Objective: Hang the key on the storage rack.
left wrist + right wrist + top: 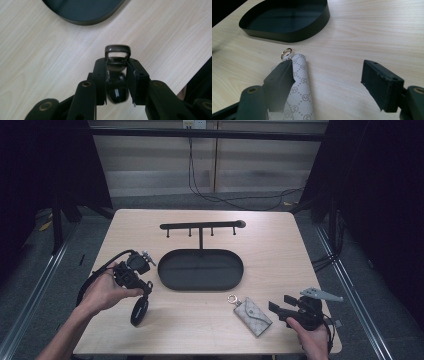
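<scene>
My left gripper [145,292] hangs over the left front of the table, shut on a glossy black key fob [138,313]. In the left gripper view the fob [116,93] sits pinched between the jaws of this gripper [117,62], its metal loop [117,48] sticking out past the tips. My right gripper [281,303] stands open at the front right. A beige patterned key pouch [254,315] with a gold ring [233,298] lies flat beside it. In the right gripper view the pouch [300,85] runs beside the left jaw of that gripper [329,67], and nothing is between the pads.
A black oval tray [200,270] sits mid-table, and a black rack with several hooks [201,225] rises from its far side. The tray shows ahead in both gripper views [82,10] [287,17]. Cables trail on the floor beyond the table.
</scene>
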Demonstrator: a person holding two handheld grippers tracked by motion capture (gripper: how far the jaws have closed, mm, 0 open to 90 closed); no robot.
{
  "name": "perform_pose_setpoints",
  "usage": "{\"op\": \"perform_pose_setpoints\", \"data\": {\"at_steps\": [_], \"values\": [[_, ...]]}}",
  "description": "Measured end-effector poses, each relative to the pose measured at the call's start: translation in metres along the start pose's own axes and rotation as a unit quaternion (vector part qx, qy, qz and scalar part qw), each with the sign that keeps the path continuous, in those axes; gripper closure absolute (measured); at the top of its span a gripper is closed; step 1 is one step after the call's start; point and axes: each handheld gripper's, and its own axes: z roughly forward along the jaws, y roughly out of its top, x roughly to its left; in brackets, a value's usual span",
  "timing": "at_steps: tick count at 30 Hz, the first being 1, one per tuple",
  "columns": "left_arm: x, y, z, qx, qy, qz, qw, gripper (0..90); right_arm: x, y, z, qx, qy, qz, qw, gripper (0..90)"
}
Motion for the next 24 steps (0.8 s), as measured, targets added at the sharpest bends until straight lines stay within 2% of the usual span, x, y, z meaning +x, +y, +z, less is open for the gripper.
{"op": "perform_pose_setpoints", "data": {"at_steps": [5, 8, 12, 17, 24], "values": [[0.003, 0.002, -0.007, 0.004, 0.0, -0.005, 1.0, 70.7, -0.001, 0.0, 0.0, 0.001, 0.0, 0.002, 1.0, 25.9], [0.003, 0.005, -0.017, 0.006, 0.008, -0.003, 0.9999, 70.7, -0.001, 0.0, 0.001, 0.001, 0.0, 0.002, 1.0, 25.8], [0.002, 0.005, -0.026, 0.003, 0.007, -0.006, 1.0, 70.7, -0.001, 0.0, 0.0, 0.001, -0.003, 0.003, 1.0, 25.9], [0.005, 0.006, -0.033, 0.008, 0.013, -0.011, 0.9998, 70.7, -0.001, 0.0, 0.0, 0.003, -0.003, 0.0, 1.0, 25.3], [0.009, 0.013, -0.036, 0.013, 0.009, -0.018, 0.9997, 70.7, 0.0, 0.0, 0.001, 0.004, -0.006, -0.004, 1.0, 24.5]]}}
